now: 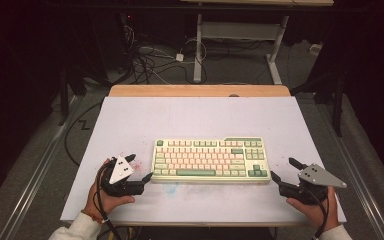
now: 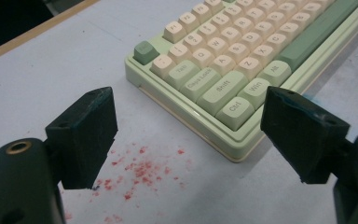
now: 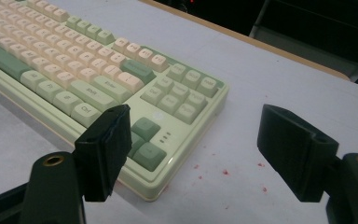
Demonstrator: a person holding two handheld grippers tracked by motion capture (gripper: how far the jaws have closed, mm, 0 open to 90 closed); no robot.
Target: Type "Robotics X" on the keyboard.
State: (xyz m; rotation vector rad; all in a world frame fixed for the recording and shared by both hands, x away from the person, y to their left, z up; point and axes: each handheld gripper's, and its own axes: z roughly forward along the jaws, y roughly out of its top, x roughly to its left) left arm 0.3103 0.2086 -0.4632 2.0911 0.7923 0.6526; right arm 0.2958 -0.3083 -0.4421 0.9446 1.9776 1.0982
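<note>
A pale green and cream keyboard [image 1: 211,160] lies flat near the middle of the white table top [image 1: 130,120]. My left gripper [image 1: 141,166] rests just off the keyboard's left end, open, with nothing between its pads. In the left gripper view the jaws [image 2: 193,140] frame the keyboard's near left corner [image 2: 235,109] without touching it. My right gripper [image 1: 282,168] sits just off the keyboard's right end, also open and empty. Its left pad [image 3: 103,149] hangs in front of the keyboard's arrow-key corner [image 3: 158,140], while the right pad stands over bare table.
Red specks [image 2: 140,170] dot the table by the left gripper, and a few more red specks [image 3: 223,171] lie by the right. A faint blue smear [image 1: 170,187] marks the front. A wooden edge [image 1: 200,90] borders the far side, with cables [image 1: 150,60] and desk legs beyond.
</note>
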